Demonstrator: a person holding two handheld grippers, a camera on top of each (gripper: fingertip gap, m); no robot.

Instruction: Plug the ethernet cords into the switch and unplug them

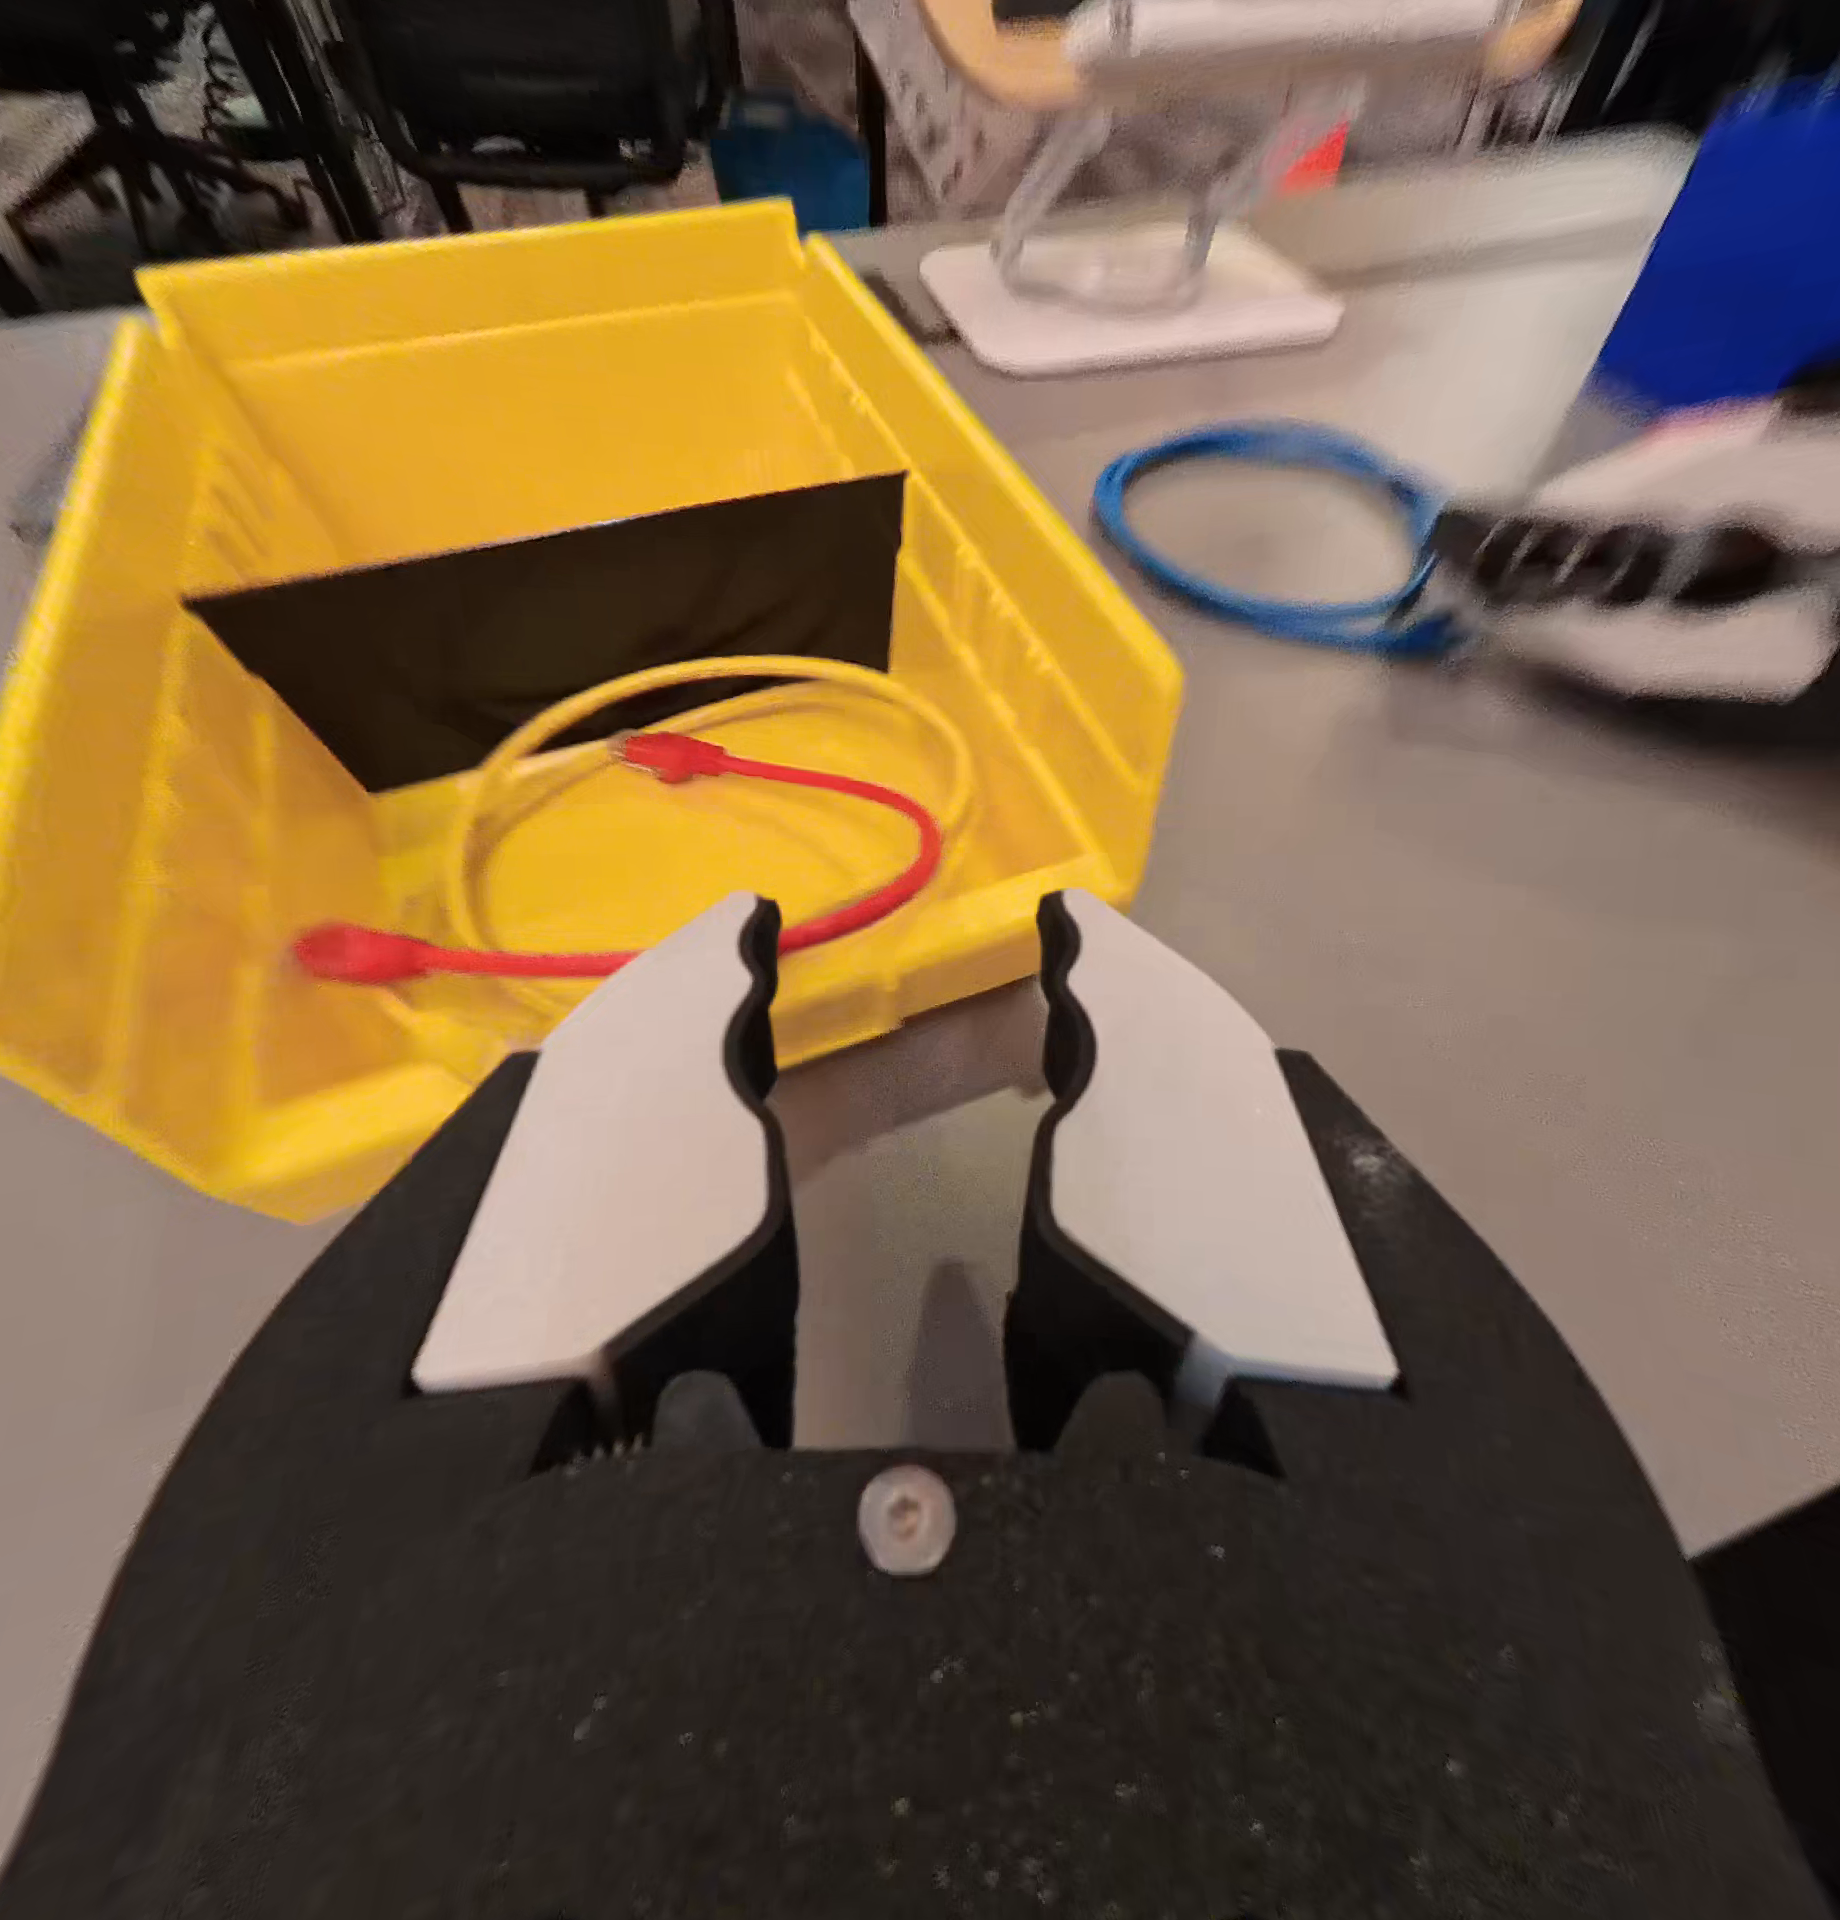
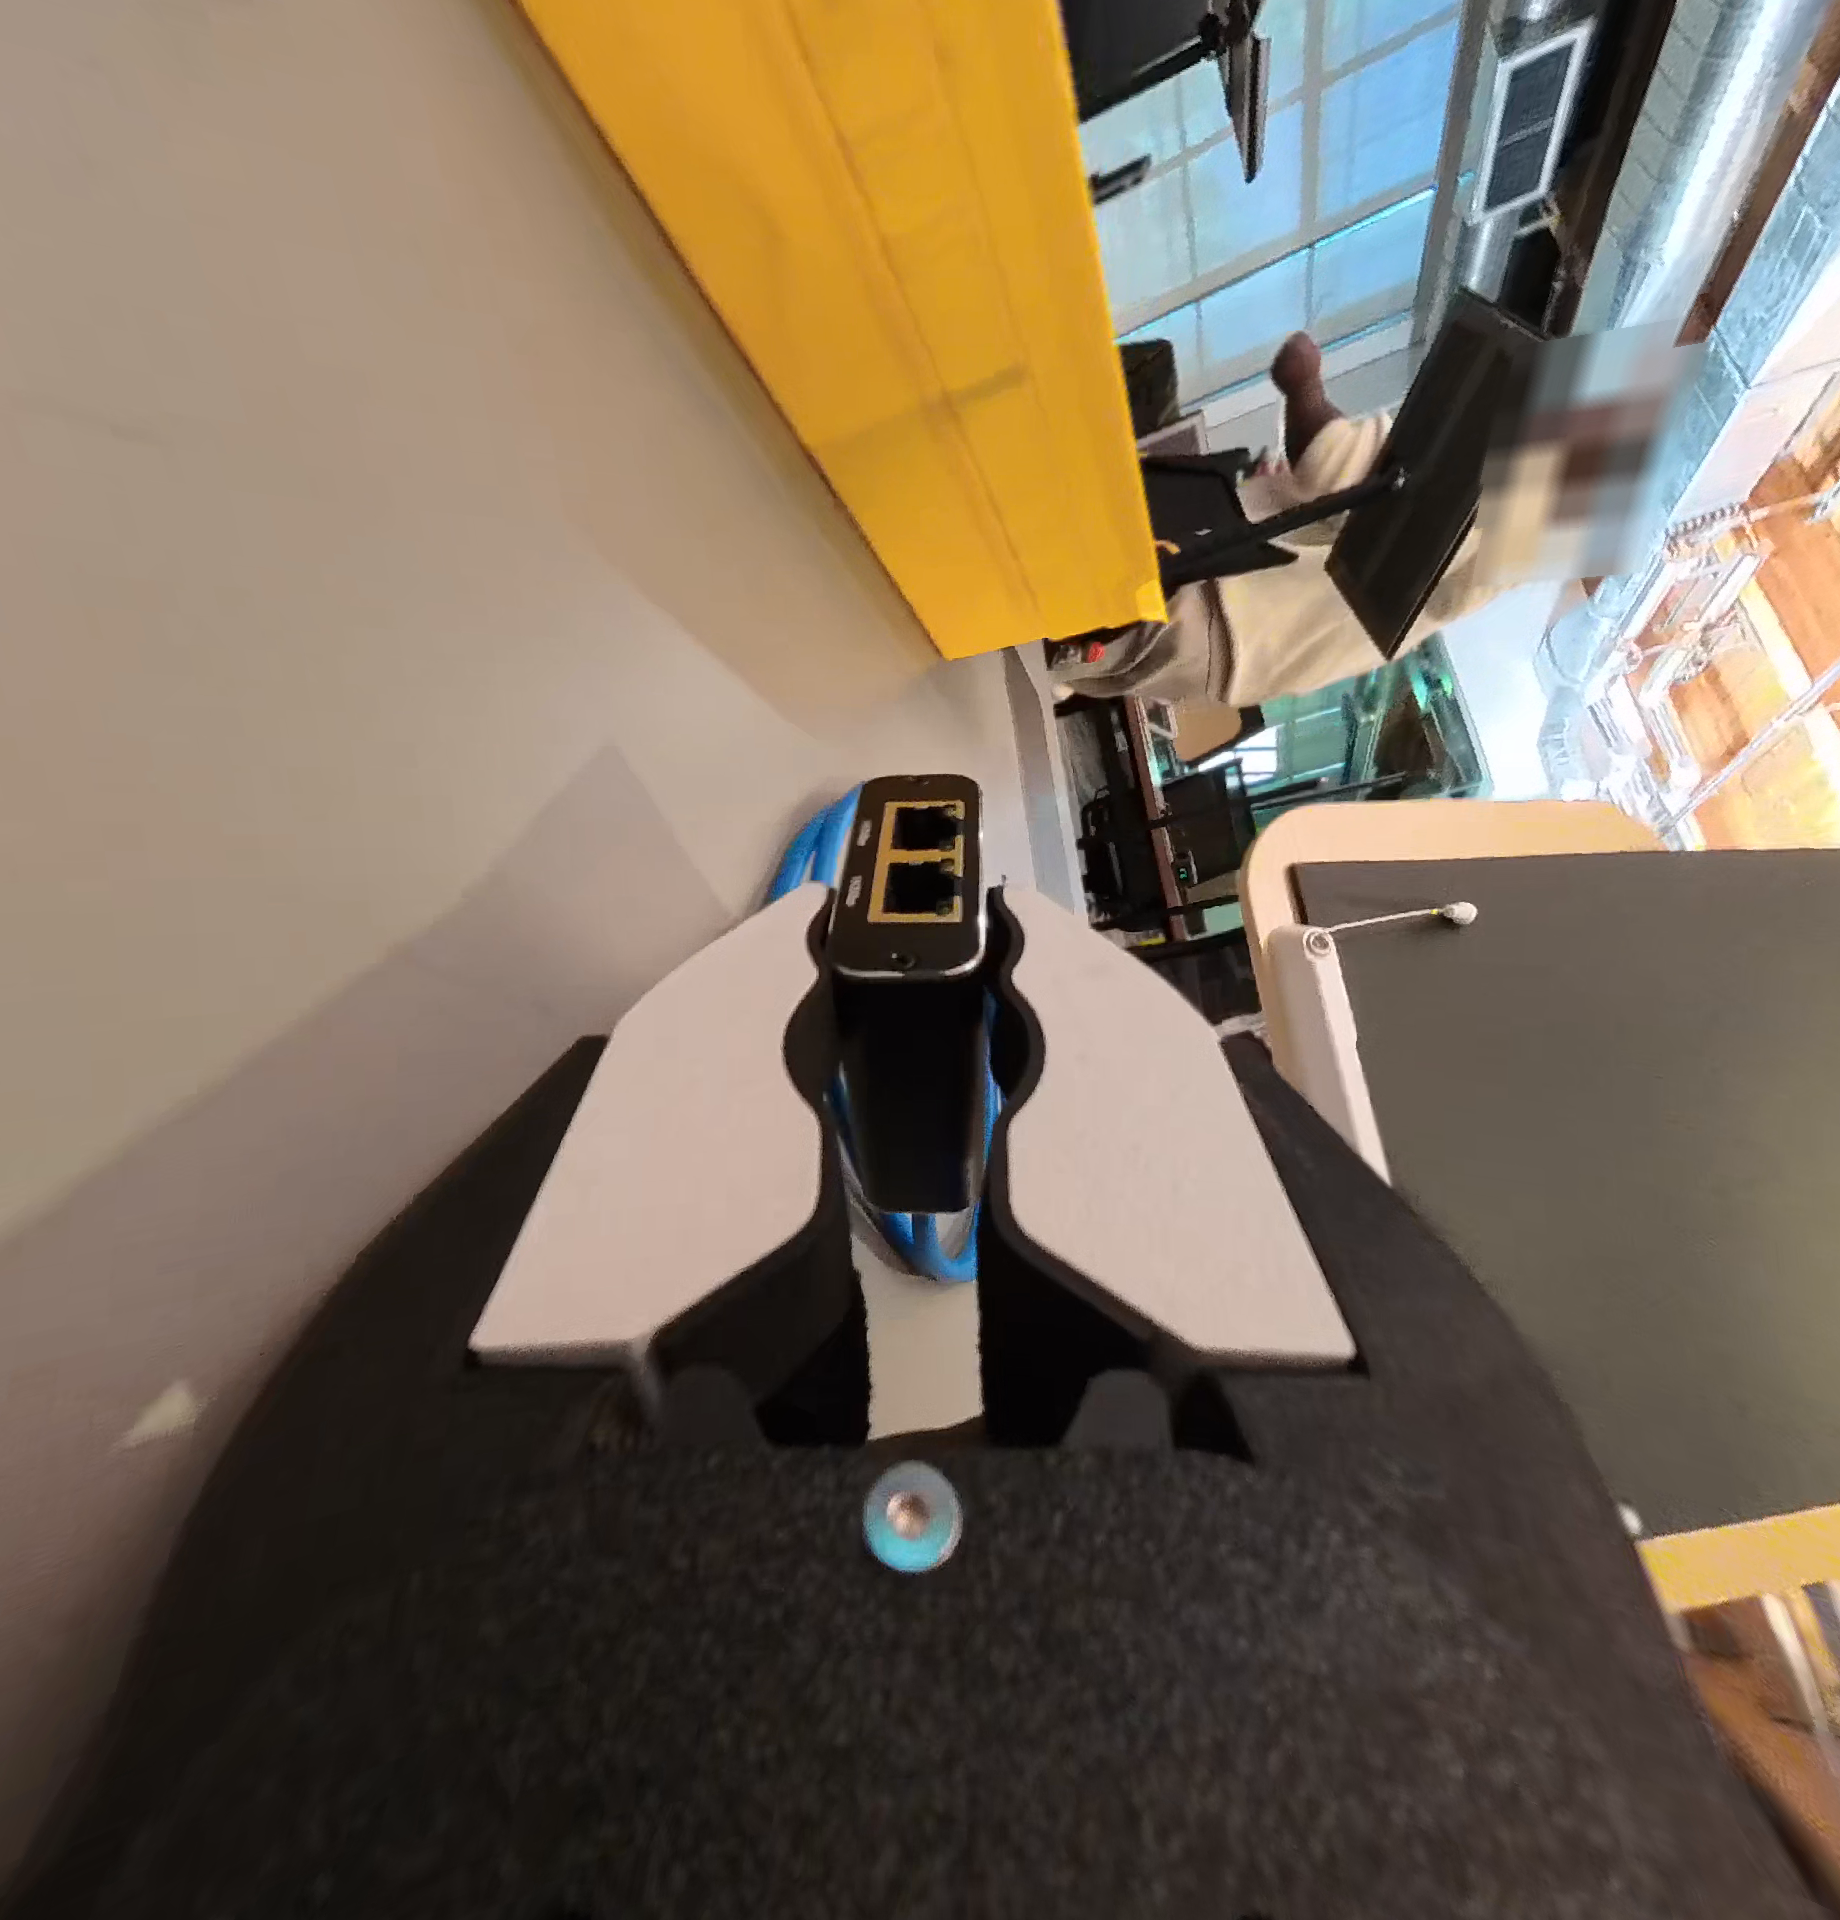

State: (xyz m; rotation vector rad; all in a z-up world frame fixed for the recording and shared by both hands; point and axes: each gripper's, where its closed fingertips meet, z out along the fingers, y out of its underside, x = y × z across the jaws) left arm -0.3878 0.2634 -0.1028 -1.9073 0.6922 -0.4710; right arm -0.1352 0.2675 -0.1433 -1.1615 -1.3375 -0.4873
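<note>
Off beyond the left fingertip, the red cord (image 1: 625,935) lies in the front of the yellow bin (image 1: 1051,665), one plug out to the left against the bin floor and the other further back near the black divider (image 1: 542,634), and it rests on a coiled yellow cord (image 1: 708,790) that nearly vanishes against the plastic. The left gripper (image 1: 900,935) hangs above the bin's front lip with its fingers spread and nothing between them. From here I'd worry that a reach down for the red cord catches the yellow loop too, or that a fingertip knocks the lip and shoves the bin. Past the right fingertip, on the grey table (image 1: 1415,987), a blue cord (image 1: 1259,520) sits coiled, running toward the blurred far gripper. There the right gripper (image 2: 905,940) is closed on the switch (image 2: 911,914), a small black box turned on its side, two open ports facing back toward the wrist, blue cable bunched between the fingers just behind it. The grip looks to be near the tips only; pushing a plug in could well twist or slide the box, and that bunched cable might snag.
</note>
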